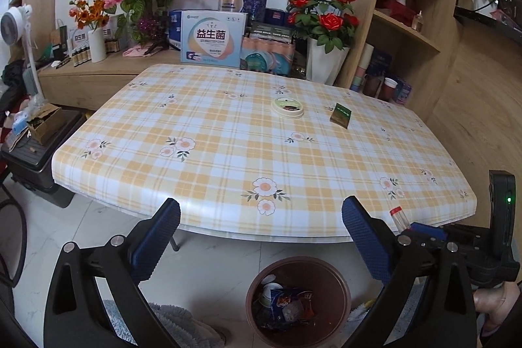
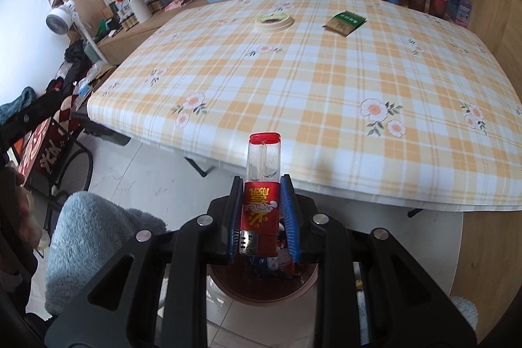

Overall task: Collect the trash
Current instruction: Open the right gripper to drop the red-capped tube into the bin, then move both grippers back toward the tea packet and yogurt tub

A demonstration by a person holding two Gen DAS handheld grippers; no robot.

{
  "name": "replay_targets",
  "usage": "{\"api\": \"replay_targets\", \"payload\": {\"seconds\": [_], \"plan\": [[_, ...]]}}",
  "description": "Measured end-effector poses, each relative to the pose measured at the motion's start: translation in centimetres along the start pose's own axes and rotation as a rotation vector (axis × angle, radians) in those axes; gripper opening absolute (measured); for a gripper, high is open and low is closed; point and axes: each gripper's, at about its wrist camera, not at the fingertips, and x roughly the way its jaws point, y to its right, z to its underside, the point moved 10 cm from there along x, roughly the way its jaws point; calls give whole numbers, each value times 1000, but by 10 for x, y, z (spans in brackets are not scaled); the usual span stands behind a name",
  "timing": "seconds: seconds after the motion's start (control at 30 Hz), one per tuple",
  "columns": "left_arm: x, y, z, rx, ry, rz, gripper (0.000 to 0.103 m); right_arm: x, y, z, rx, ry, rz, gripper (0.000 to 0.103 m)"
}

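Brown bin (image 1: 339,289) with wrappers (image 1: 287,305) inside

place: home dining or living room | table (image 1: 202,119) under yellow plaid flowered cloth | wooden shelving (image 1: 414,22) with cups, jars, boxes | vases of artificial flowers (image 1: 323,12) on low wooden sideboard (image 1: 107,70) | white desk fan (image 1: 14,25) | marble-look tile floor (image 1: 98,224) | brown waste bin (image 1: 297,299) beside table

Each claw (image 1: 261,237) (image 2: 261,211) has black triangular-cutout arms, silver round screws and ribbed blue pads (image 1: 365,237).
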Motion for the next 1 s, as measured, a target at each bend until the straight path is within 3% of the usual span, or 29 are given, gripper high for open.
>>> {"api": "replay_targets", "payload": {"seconds": [0.1, 0.2, 0.4, 0.47, 0.67, 1.0], "plan": [[1, -3, 2, -6, -3, -4, 97, 4, -6, 4, -15, -20, -10, 27], [2, -4, 3, -10, -4, -5, 97, 4, -11, 4, -24, -19, -14, 37], [2, -4, 3, -10, -5, -6, 97, 2, -3, -1, -11, 3, 18, 73], [3, -5, 3, -10, -8, -3, 97, 0, 2, -4, -14, 20, 52, 90], [6, -6, 6, -5, -13, -4, 97, -3, 20, -10, 9, 43, 118, 97], [24, -2, 11, 16, -38, -13, 97, -4, 54, -14, 53, 63, 184, 97]]}}
